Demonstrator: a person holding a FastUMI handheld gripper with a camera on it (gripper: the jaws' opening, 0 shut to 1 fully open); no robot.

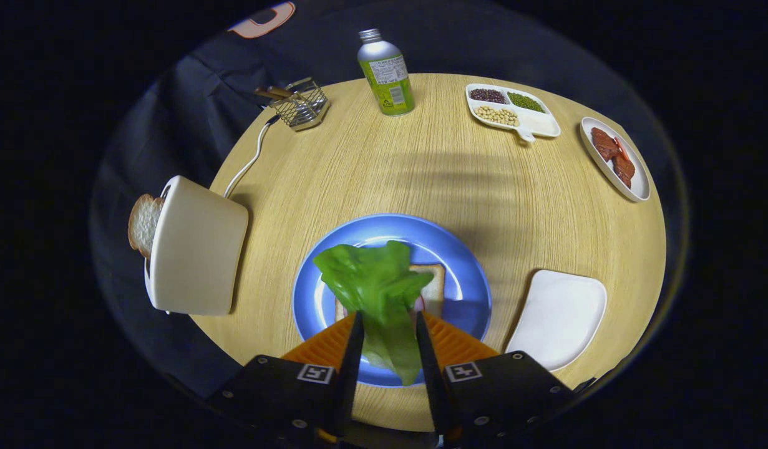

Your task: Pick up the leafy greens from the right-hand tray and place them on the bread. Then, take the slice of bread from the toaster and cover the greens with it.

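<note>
The gripper (387,321) is clenched on the greens (377,293), both fingers pressing the leaf's stem end while the broad frilled part hangs forward over the bread (430,288). That slice lies on the blue plate (465,274), near the bench's (421,174) front edge, half hidden under the leaf. To do this step well, I judge the gripper should come low until the leaf rests on the slice, centred so little hangs over the crust, then let go and back straight out so the leaf is not dragged off. The empty white tray (561,315) sits just right of the plate. At the left edge stands the toaster (193,249) with the second slice (143,223) poking from its slot, awaiting the later step. Along the far edge are a rack (302,105), a bottle (387,73), a bean dish (511,111) and a meat plate (614,159).
</note>
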